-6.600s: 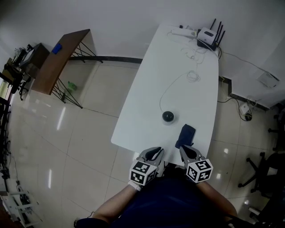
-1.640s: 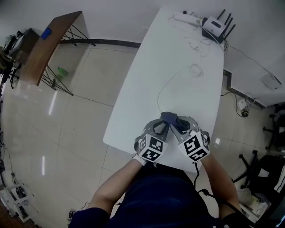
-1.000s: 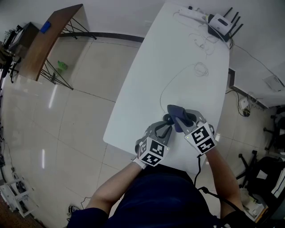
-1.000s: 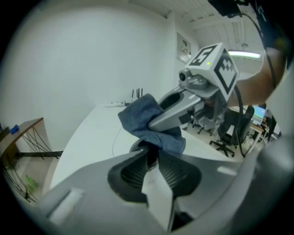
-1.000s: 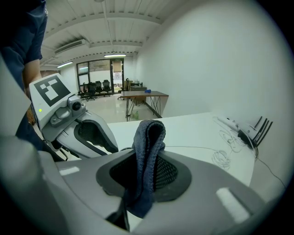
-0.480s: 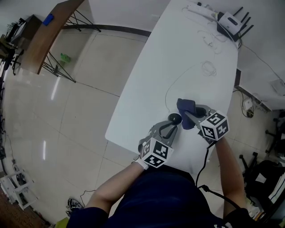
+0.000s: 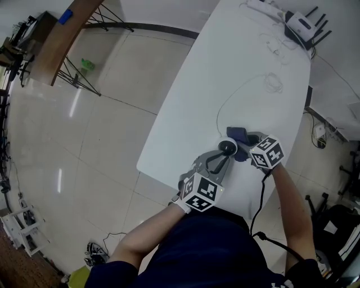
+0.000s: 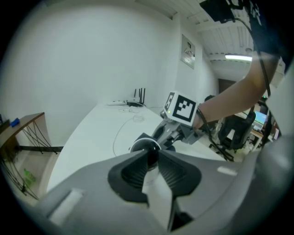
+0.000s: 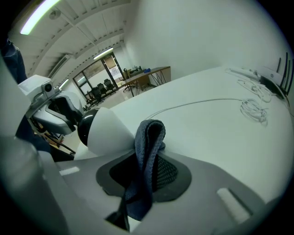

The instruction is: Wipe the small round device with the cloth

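Note:
The small round device (image 7: 227,147), a white body with a black dome, stands on the white table (image 7: 247,73) near its front end. My left gripper (image 7: 223,155) is shut on it from the near side, and the dome (image 8: 146,146) shows pinched between the jaw tips. The right gripper (image 7: 246,147) is shut on a folded dark blue cloth (image 7: 238,136), which hangs between the pads (image 9: 148,137). In the right gripper view the cloth lies right beside the device's white flank (image 9: 104,133); whether they touch I cannot tell.
A thin white cable (image 7: 225,101) runs from the device up the table to a coil (image 7: 274,81). A router with antennas (image 7: 301,23) and a power strip (image 7: 264,7) sit at the far end. The table's left edge (image 7: 169,129) drops to the tiled floor.
The right gripper has come down with the cloth and rolled, ending close against the device's right side. The left gripper has stayed where it was on the device.

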`<state>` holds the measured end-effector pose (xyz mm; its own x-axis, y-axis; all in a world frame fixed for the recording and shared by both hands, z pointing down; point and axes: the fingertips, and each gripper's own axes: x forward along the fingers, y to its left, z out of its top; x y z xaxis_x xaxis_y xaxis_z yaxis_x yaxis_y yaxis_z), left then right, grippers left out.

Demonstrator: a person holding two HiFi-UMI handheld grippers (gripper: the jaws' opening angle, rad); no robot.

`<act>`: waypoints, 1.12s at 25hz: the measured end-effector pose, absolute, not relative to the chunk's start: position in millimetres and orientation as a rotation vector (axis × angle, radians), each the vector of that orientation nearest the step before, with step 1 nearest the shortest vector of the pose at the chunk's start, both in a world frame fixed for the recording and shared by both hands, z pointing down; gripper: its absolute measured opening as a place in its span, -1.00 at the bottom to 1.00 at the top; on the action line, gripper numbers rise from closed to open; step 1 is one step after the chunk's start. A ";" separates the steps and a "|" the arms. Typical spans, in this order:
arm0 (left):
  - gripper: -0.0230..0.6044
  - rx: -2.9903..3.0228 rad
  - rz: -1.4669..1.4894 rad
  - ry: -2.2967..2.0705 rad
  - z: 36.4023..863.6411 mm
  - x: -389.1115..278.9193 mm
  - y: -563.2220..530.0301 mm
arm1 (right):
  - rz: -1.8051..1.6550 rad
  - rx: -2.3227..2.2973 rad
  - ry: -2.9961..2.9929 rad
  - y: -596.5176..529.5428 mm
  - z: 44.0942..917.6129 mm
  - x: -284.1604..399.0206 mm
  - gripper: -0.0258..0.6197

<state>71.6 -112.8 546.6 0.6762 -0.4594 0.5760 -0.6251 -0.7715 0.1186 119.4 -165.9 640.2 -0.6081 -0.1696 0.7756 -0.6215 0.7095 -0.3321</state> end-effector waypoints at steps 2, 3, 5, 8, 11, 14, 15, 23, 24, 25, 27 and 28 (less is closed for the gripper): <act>-0.70 2.580 0.764 -0.866 546.9 69.3 -111.7 | 0.780 0.603 -2.138 -168.5 646.7 117.8 -0.65; -0.69 2.579 0.760 -0.869 546.3 68.9 -111.7 | 0.796 0.607 -2.131 -170.0 648.7 117.6 -0.65; -0.69 2.584 0.750 -0.875 543.6 69.4 -112.7 | 0.830 0.623 -2.126 -172.1 649.9 118.7 -0.65; -0.69 2.603 0.739 -0.886 537.6 70.6 -114.2 | 0.828 0.677 -2.131 -170.8 644.5 124.2 -0.65; -0.69 2.627 0.733 -0.900 531.7 69.1 -117.2 | 0.776 0.772 -2.164 -170.1 621.9 132.0 -0.65; -0.69 2.644 0.736 -0.910 529.9 67.7 -121.3 | 0.653 0.880 -2.206 -171.5 583.0 140.7 -0.65; -0.69 2.648 0.741 -0.911 530.2 67.9 -122.3 | 0.593 0.903 -2.220 -170.9 567.9 142.2 -0.65; -0.69 2.660 0.794 -0.889 543.0 71.8 -121.4 | 0.154 0.727 -2.305 -143.5 486.8 91.6 -0.65; -0.69 2.656 0.796 -0.886 544.9 72.8 -120.8 | 0.155 0.696 -2.305 -141.0 489.2 85.2 -0.65; -0.69 2.653 0.798 -0.884 546.4 74.0 -120.1 | 0.157 0.668 -2.299 -139.3 493.3 80.5 -0.65; -0.69 2.650 0.797 -0.883 548.0 76.0 -119.1 | 0.153 0.622 -2.276 -137.3 502.3 74.7 -0.65; -0.69 2.650 0.792 -0.885 547.9 76.4 -119.1 | 0.149 0.602 -2.264 -137.0 506.0 72.8 -0.65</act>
